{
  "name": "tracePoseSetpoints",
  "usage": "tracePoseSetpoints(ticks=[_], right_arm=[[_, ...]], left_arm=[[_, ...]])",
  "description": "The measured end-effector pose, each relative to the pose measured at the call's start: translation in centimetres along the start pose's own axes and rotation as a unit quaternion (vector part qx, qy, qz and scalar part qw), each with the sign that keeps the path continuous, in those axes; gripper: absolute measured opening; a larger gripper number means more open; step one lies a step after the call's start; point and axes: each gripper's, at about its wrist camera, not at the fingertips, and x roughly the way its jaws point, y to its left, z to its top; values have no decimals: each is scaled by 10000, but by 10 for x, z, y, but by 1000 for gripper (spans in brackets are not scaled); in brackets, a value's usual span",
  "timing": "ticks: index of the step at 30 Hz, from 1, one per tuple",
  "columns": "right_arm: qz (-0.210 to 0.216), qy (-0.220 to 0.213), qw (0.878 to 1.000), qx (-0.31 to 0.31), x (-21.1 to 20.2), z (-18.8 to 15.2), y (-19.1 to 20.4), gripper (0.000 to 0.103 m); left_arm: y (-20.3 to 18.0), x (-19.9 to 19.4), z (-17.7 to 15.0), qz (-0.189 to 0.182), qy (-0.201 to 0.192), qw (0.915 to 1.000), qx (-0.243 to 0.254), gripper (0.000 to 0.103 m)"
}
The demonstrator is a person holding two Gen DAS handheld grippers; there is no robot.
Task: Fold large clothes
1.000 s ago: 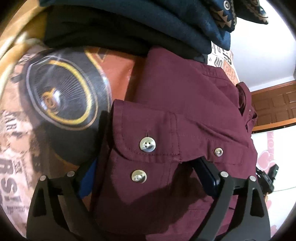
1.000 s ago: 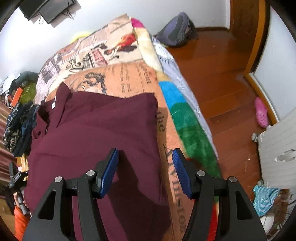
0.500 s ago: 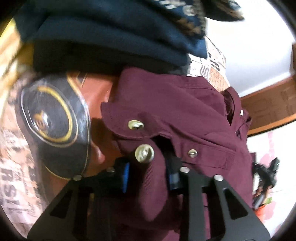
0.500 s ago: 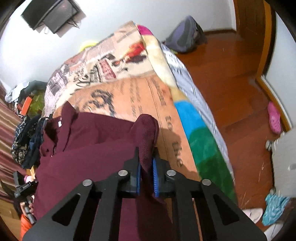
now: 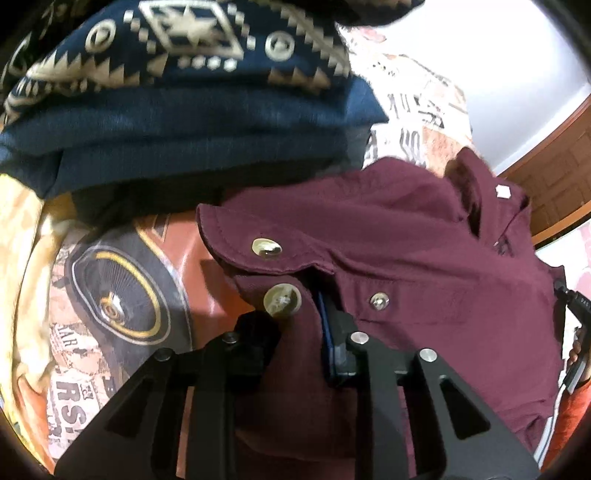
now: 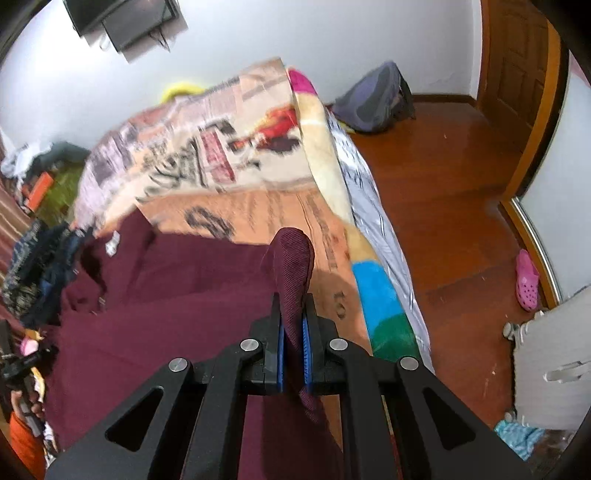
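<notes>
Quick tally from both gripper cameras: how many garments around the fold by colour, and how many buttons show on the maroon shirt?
Maroon shirt: 1, both grippers shut on it
Plain navy folded garment: 1
Navy patterned garment: 1
Buttons on the shirt: 3, two large and one small
Total: 3 garments, 3 buttons

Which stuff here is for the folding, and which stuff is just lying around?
For the folding:
- maroon shirt
- left gripper, shut on the shirt's buttoned cuff
- right gripper, shut on a fold of the shirt

Just lying around:
- stack of dark blue clothes
- printed bedspread
- grey backpack on the floor
- pink shoe
- wall screen
</notes>
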Motion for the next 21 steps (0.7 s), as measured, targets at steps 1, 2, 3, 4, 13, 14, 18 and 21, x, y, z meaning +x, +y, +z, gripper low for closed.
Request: tracePoseSetpoints(ticks=[1, 2, 3, 4, 13, 14, 18, 21], right_arm=[[-21, 67, 10000, -6, 4, -2, -1, 7], [-63, 158, 9998, -38, 10, -5, -2, 8], [-86, 187, 9998, -57, 11, -7, -2, 10], [-114, 192, 9997, -80, 9, -9, -1, 11], [-280, -160, 9983, -481, -49, -15, 12, 16], [-248, -234, 9981, -516, -58, -18, 13, 17], [-277, -599, 9952, -718, -93, -31, 21, 40], [-384, -930, 9904, -945, -119, -45, 29, 50]], left_arm=[[1, 1, -4, 69, 23, 10000, 24, 29], [1, 1, -7, 122, 44, 9999, 54, 31], [-1, 1, -10, 170, 66, 9998, 87, 31], [-4, 0, -11, 205, 83, 9997, 117, 32], [-15, -46, -24, 803, -169, 9934, 802, 38], [-15, -52, -26, 850, -229, 9924, 863, 40], [-21, -87, -33, 899, -562, 9883, 1096, 46], [-19, -107, -39, 850, -742, 9870, 1146, 55]])
